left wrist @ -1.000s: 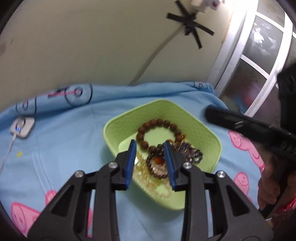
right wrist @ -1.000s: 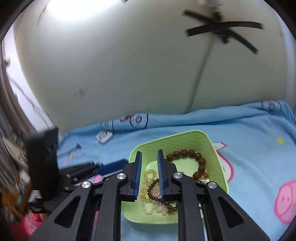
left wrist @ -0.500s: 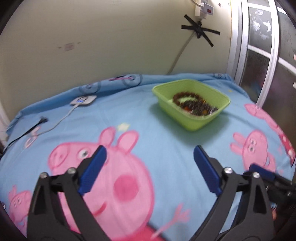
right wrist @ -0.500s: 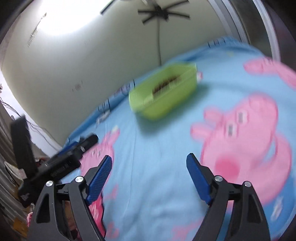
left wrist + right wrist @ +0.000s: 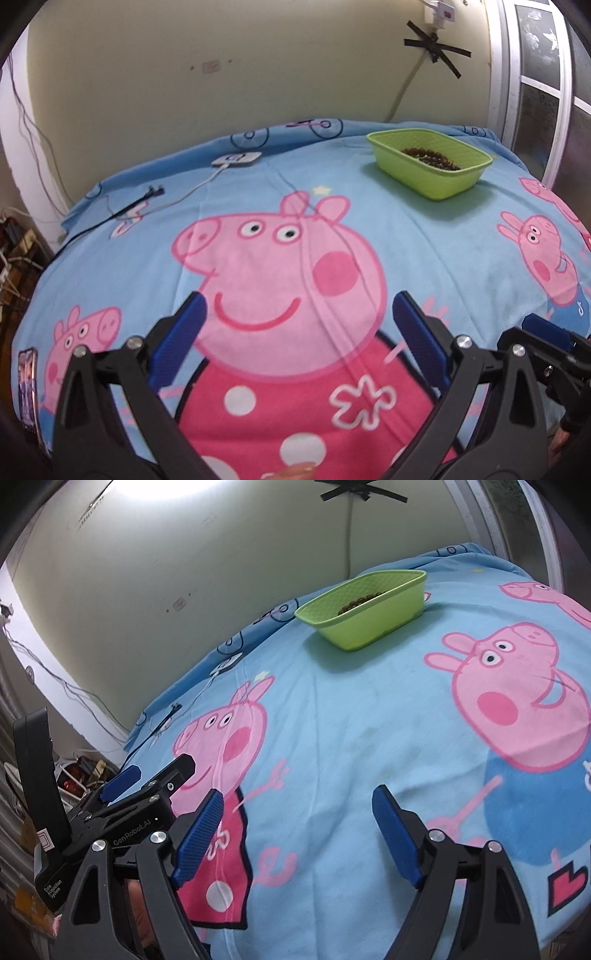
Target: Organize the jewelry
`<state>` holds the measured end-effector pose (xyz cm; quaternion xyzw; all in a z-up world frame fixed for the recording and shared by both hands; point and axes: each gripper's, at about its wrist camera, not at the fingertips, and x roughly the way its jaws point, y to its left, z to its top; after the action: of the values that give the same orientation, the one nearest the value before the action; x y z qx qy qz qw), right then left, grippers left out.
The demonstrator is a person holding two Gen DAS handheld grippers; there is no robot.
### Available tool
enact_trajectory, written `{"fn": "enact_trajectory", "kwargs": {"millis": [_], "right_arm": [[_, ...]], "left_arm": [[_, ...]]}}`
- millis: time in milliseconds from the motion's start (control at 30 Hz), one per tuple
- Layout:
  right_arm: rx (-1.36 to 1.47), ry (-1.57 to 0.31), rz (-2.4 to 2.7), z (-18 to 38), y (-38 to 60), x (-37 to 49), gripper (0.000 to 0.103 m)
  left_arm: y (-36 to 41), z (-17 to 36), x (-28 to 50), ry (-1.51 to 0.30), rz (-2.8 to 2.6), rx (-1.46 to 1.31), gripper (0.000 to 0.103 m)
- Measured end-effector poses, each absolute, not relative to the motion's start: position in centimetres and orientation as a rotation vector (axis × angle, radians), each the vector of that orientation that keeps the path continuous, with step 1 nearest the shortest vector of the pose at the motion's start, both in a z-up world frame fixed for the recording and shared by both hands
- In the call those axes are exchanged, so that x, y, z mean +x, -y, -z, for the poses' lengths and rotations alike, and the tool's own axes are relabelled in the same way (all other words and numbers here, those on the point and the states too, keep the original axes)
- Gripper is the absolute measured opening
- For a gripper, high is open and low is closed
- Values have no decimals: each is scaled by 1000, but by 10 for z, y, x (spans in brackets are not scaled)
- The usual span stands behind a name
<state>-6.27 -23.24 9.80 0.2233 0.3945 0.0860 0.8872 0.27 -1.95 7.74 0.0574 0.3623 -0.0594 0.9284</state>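
Nearest the left wrist camera, the left gripper (image 5: 297, 325) hangs over the blue cartoon-pig blanket (image 5: 424, 258) with its 2 blue-padded jaws spread wide and nothing between them; only the large pink pig print shows in the gap. At the lower right edge of that view, part of the right gripper (image 5: 546, 332) enters the frame, 1 blue pad visible. A phone (image 5: 27, 384) lies flat at the blanket's near left edge.

Nearest the right wrist camera, the right gripper (image 5: 299, 823) is likewise spread wide and holds nothing, with bare blanket (image 5: 351, 720) between its pads. To its left, the left gripper (image 5: 147, 775) appears side-on, black-bodied with 1 blue pad showing.

Farther back on the blanket's left side, a black cable (image 5: 122, 210) and a white cable lead to a small white charger puck (image 5: 236, 159) near the far edge.

Farthest, close to the wall at the far right of the blanket, the green tray (image 5: 432, 177) stands upright, well apart from both grippers. Inside it lies the jewelry (image 5: 430, 158), a dark heap of brown beads; single pieces cannot be told apart. The right wrist view shows the same tray (image 5: 365, 624) with beads (image 5: 358, 602) just above its rim. Behind it, a cable (image 5: 402, 92) climbs the cream wall under crossed black tape (image 5: 436, 50).
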Motion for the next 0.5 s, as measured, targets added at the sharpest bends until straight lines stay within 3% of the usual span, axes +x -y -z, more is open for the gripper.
{"fn": "enact_trajectory", "kwargs": {"millis": [500], "right_arm": [[473,-853,-186,-89,228,-61,63]], "left_arm": [[12,-66,6,-800,62,149,97]]}}
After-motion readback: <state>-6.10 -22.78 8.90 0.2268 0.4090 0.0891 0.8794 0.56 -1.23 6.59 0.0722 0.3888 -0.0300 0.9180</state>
